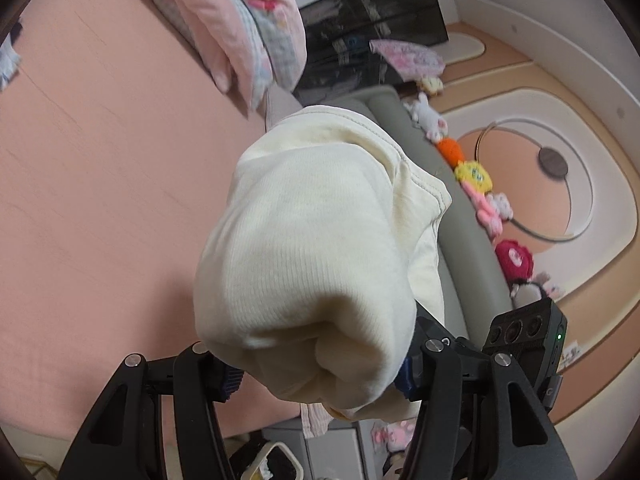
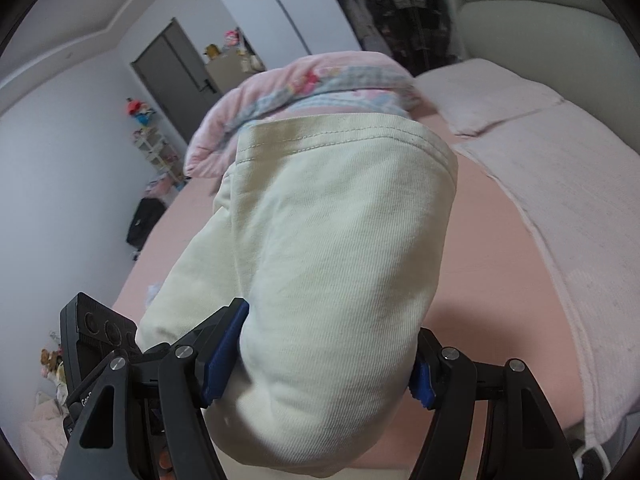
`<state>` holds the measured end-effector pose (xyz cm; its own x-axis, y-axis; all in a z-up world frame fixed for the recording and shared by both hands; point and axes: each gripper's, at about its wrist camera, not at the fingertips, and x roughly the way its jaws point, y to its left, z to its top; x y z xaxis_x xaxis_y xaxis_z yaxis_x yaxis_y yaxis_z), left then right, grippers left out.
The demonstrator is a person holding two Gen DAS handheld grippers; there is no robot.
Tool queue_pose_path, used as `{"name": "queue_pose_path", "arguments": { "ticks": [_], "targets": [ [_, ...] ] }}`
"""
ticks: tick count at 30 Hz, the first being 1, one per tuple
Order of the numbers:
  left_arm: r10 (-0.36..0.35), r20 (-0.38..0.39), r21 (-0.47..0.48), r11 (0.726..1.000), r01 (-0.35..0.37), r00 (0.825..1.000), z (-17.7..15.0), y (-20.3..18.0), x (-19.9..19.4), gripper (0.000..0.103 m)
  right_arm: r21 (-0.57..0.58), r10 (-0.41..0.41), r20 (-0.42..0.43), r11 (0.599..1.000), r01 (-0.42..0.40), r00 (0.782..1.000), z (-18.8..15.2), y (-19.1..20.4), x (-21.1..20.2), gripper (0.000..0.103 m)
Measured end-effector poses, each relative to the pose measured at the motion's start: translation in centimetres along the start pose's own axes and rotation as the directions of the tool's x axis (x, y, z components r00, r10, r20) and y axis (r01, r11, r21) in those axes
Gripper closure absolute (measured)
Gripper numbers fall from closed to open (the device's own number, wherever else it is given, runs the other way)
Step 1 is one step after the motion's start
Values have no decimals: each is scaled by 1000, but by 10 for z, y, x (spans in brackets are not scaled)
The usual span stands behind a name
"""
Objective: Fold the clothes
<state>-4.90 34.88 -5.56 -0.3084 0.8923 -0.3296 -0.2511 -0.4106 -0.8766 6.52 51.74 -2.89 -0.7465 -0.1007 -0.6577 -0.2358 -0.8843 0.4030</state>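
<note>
Folded cream garment held up between both grippers, off the bed.

You have the cream garment [image 1: 312, 240] bunched in several layers and gripped at both ends: the left gripper [image 1: 320, 380] is closed partway on one thick end, the blue fingers [image 1: 231, 380] pressing the cloth; the right gripper [image 2: 320, 364] stands wider, its fingers [image 2: 224, 352] clamped on the other bulky end. Garment hangs in the air above the pink bed [image 1: 100, 200], not lying on it. Folding of this piece looks largely done; what seems left is setting it down neatly. A pink quilt [image 2: 304, 80] lies heaped further along the bed. Whether other clothes wait, cannot tell.
</note>
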Motion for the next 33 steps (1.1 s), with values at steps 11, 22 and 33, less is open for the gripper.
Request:
{"name": "queue_pose_path", "arguments": {
  "ticks": [11, 22, 33],
  "targets": [
    [-26, -72, -12, 1000, 25, 997, -30, -7, 45, 48, 20, -70, -7, 997, 70, 997, -9, -58, -25, 34],
    [0, -116, -9, 1000, -1, 993, -46, -3, 84, 48, 56, -87, -52, 994, 90, 995, -3, -109, -22, 33],
    [68, -121, -37, 997, -73, 990, -63, 29, 107, 47, 75, -32, -145, 996, 43, 989, -6, -150, 12, 33]
  ]
}}
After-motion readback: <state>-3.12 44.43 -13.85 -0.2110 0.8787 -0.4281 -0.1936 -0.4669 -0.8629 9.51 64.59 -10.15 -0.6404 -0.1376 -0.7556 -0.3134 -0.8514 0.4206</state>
